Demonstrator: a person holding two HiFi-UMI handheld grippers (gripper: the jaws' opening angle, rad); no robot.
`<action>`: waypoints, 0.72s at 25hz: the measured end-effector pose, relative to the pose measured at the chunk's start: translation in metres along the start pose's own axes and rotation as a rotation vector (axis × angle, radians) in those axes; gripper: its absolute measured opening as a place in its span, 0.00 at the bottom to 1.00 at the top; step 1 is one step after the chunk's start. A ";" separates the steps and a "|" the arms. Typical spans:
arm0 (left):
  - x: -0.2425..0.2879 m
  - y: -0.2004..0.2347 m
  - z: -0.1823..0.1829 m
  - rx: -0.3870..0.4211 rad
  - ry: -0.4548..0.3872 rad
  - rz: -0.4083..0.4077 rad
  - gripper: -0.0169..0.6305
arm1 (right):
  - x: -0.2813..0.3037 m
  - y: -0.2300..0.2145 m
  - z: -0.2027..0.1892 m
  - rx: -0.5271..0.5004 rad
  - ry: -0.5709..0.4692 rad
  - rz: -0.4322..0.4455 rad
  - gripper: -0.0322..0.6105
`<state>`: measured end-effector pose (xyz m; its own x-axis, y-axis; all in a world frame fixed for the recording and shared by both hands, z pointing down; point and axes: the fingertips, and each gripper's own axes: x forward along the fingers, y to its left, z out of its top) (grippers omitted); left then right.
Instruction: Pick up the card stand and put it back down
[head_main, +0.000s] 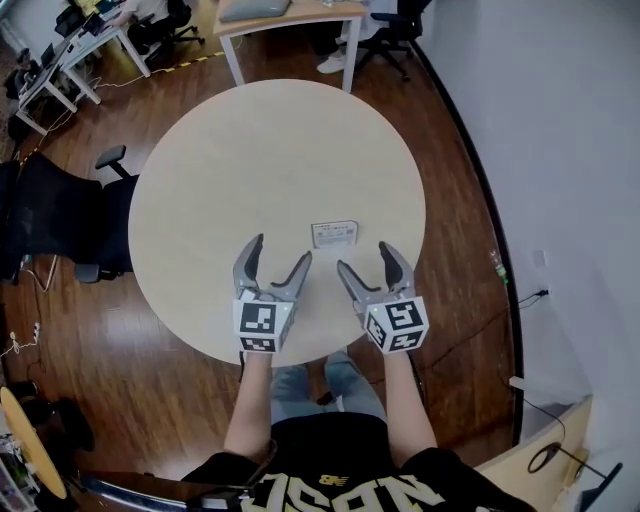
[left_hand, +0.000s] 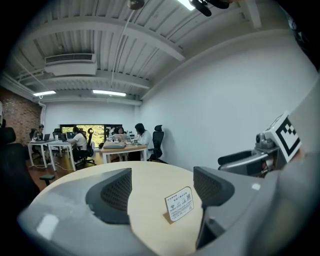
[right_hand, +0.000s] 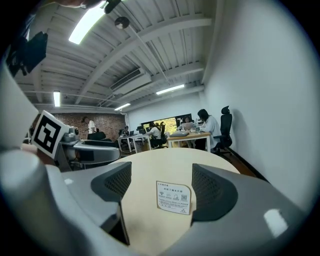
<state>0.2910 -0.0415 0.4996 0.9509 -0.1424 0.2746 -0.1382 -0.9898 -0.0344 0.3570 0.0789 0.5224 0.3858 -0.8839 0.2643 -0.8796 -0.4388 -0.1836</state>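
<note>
Left gripper (head_main: 280, 250) released, jaws wide apart, nothing between them and touching nothing; it hovers over the near edge of the round desk (head_main: 250, 150). Right gripper (head_main: 363, 256) same: jaws spread wide, empty, just beside the left one. Card stand (head_main: 333, 233) sits on the desk just ahead of both grippers, between their lines and a bit nearer the right one, apart from both. In the right gripper view it shows framed between the jaws but further out on the desk, not gripped. Its long axis runs left-right across the person and its printed face points back toward the person. It stands on its lower edge, maybe leaning back slightly, hard to tell at this angle.
</note>
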 end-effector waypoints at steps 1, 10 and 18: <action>0.003 -0.001 -0.005 -0.002 0.009 -0.011 0.63 | 0.001 -0.002 -0.009 0.007 0.016 -0.001 0.64; 0.023 0.001 -0.044 -0.013 0.089 -0.086 0.63 | -0.017 -0.031 -0.085 0.055 0.129 -0.008 0.64; 0.031 0.005 -0.077 -0.015 0.159 -0.122 0.63 | -0.064 -0.134 -0.138 -0.004 0.249 -0.006 0.65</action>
<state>0.2987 -0.0506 0.5817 0.9053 -0.0170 0.4245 -0.0296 -0.9993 0.0230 0.4118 0.2166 0.6604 0.3106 -0.8139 0.4910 -0.8788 -0.4427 -0.1779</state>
